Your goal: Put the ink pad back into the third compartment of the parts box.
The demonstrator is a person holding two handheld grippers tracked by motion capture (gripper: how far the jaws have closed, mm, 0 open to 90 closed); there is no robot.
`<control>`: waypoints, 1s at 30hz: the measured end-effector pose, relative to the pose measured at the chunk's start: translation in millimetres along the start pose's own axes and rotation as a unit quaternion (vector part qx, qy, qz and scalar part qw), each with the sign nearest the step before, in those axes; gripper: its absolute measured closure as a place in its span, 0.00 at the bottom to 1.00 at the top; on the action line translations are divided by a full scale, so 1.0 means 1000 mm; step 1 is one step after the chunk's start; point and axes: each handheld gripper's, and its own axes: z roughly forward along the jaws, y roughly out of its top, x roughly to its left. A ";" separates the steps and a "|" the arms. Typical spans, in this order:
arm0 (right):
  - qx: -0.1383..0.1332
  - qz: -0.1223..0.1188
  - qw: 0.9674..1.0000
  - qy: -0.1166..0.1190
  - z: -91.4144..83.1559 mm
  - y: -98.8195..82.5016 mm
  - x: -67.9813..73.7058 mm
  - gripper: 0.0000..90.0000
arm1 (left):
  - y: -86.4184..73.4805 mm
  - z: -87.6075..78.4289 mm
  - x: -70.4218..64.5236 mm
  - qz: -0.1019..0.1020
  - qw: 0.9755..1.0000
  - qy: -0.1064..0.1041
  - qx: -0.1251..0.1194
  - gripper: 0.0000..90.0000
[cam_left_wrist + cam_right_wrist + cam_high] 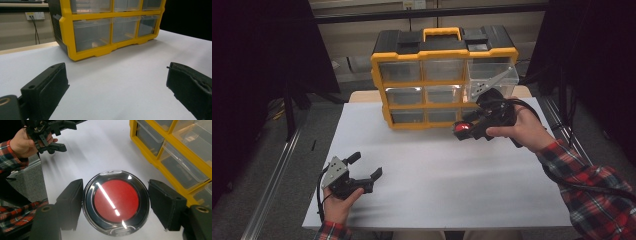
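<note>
White table (422, 165) holds one yellow and black drawer box (444, 75) at its far side. Nine clear drawers sit in it, three rows of three, and the top right drawer (492, 80) sticks out. Two grippers are here. Left gripper (367, 172) rests low near the front edge, jaws spread wide with nothing between them. Right gripper (115, 202) pinches one round red disc (116, 201) with a shiny dark rim, just above the table, in front of the box.

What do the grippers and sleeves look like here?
Both are black handheld two-jaw units. The left gripper carries a grey three-cornered plate with small holes and trails a black cable; its jaw pads are blocky, matte black. The right gripper has similar pads. Both sleeves are red plaid flannel.
</note>
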 end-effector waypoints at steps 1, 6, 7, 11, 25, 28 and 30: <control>0.000 0.001 1.000 0.001 -0.001 0.001 0.000 0.34 | 0.000 0.000 0.000 0.000 1.000 -0.001 -0.001 0.04; -0.004 -0.005 1.000 0.002 -0.005 0.005 0.000 0.34 | 0.000 0.000 0.000 0.001 1.000 0.002 0.000 0.04; -0.001 0.000 1.000 0.001 -0.006 0.006 0.001 0.34 | 0.000 0.000 0.000 0.000 1.000 0.000 0.000 0.04; 0.000 -0.004 1.000 0.001 -0.009 0.010 0.002 0.34 | 0.000 0.000 0.000 0.001 1.000 0.003 0.002 0.04; -0.004 -0.010 1.000 -0.002 -0.017 0.016 0.000 0.34 | 0.000 0.000 0.000 0.000 1.000 0.002 0.000 0.04; 0.002 -0.008 1.000 -0.005 -0.019 0.017 0.000 0.34 | 0.000 0.000 0.000 0.000 1.000 0.001 0.000 0.04; 0.002 -0.008 1.000 -0.004 -0.020 0.017 0.000 0.34 | 0.000 0.000 0.000 0.000 1.000 0.002 0.000 0.04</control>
